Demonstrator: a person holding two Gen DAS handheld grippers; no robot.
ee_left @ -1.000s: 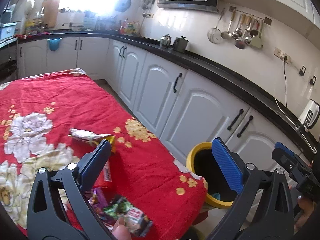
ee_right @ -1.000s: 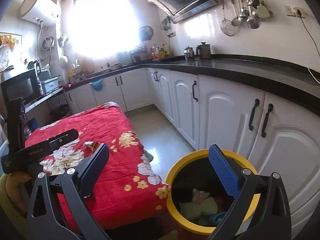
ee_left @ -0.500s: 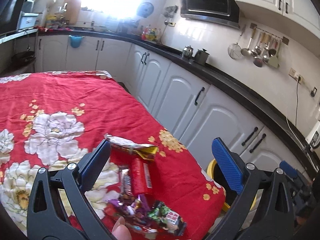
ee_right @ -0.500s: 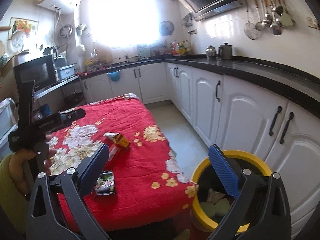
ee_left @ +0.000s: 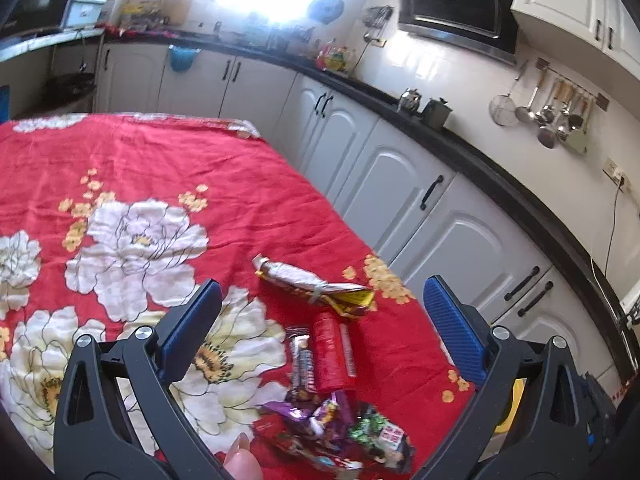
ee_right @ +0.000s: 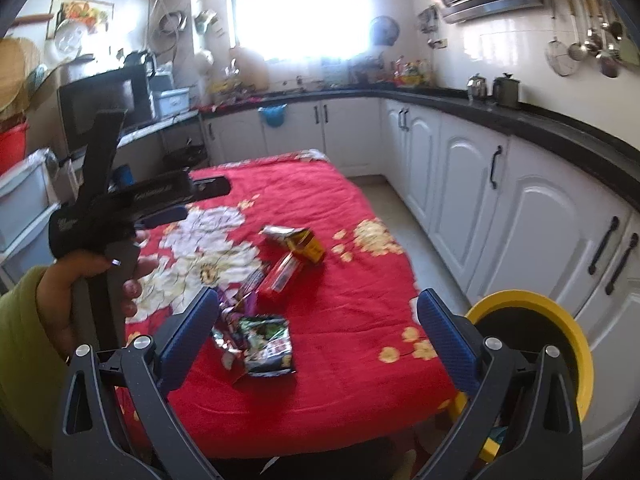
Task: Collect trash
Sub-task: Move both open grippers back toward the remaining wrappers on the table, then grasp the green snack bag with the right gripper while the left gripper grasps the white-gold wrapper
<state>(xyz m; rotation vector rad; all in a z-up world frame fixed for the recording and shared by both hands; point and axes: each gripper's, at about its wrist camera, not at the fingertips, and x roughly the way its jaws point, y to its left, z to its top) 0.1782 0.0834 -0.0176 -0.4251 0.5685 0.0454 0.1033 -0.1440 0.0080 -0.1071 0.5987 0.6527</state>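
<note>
Now that I have swung both cameras away from the bin and back over the red cloth, my left tongs (ee_left: 320, 320) stand wide with nothing between the pads, and my right tongs (ee_right: 318, 322) are just as wide and just as empty. A second ago the right pair hung over the yellow bin (ee_right: 560, 312), looking straight into it; now that bin sits low at the right, beside the near corner of the counter (ee_left: 248, 200), so I judge one drop finished and the next pick about to begin. Between the left pads lie the trash pieces, close to the near right edge: a silver and gold wrapper (ee_left: 308, 286) farthest out, a red packet (ee_left: 332, 354) with a thin bar wrapper (ee_left: 300, 364) just beside it, then a crumpled heap of purple and green wrappers (ee_left: 344, 432) nearest me. My left hand (ee_right: 88, 280) grips its handle at the left. Whichever pair reaches first, the near heap looks the handiest, though loose foil may slip.
</note>
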